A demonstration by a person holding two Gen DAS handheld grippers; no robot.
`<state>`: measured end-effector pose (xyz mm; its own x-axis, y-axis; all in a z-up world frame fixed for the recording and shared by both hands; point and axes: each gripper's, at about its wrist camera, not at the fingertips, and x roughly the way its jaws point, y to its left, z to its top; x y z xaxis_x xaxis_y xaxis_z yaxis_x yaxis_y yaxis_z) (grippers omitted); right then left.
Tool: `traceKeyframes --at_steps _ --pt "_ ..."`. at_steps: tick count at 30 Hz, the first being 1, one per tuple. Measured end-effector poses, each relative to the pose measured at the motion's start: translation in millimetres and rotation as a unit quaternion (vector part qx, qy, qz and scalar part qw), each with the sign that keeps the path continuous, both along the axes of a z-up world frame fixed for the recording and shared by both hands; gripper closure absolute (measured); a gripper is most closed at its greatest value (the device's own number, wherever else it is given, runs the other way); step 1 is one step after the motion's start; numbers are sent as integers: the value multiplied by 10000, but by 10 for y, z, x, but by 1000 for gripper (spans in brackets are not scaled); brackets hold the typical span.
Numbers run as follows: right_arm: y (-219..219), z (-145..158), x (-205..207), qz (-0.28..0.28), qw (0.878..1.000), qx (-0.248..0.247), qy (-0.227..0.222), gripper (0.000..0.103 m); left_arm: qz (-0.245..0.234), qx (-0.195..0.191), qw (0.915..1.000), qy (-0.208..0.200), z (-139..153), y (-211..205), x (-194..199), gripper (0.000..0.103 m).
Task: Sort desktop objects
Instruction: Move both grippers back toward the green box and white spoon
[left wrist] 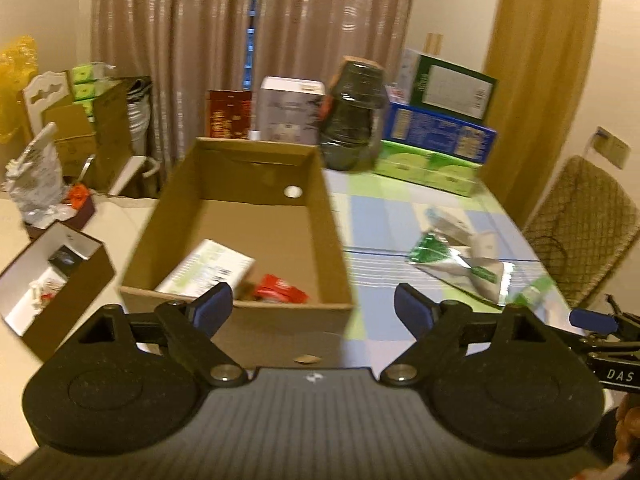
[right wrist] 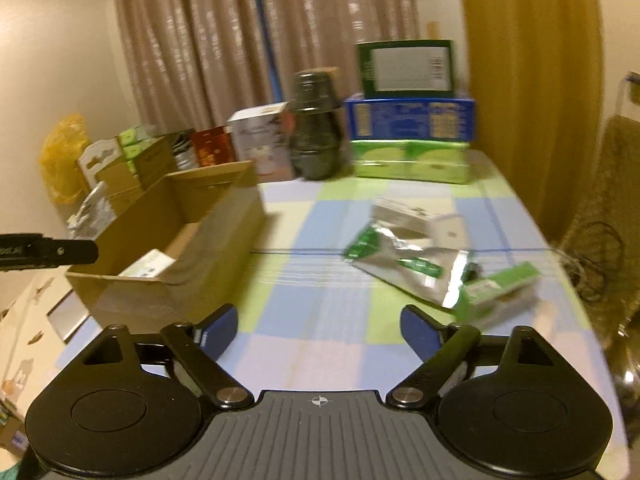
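Observation:
An open cardboard box stands on the checked tablecloth; inside lie a white-green box and a red packet. My left gripper is open and empty, just in front of the box's near wall. My right gripper is open and empty over the cloth. Ahead of it to the right lie a silver-green foil pouch, a white carton and a small green-white box. The cardboard box also shows in the right wrist view, to the left.
At the table's far edge stand a dark jar, stacked green and blue boxes, a white box and a red box. A small open brown box sits left. A chair stands right of the table.

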<state>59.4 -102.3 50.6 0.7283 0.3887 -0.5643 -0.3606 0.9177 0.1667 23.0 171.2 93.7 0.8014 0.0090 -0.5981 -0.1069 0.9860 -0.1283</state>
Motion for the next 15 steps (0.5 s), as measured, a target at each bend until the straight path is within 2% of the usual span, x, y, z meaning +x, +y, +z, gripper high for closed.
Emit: traceKeyframes --at_steps 5,15 --pt "-372 -9 -79 -395 9992 -35 49 6 -295 -61 9995 40 -52 -353 -6 11" --pt "-1015 -103 -128 -1137 9932 -24 239 3 -757 76 9968 252 -268 -891 113 6"
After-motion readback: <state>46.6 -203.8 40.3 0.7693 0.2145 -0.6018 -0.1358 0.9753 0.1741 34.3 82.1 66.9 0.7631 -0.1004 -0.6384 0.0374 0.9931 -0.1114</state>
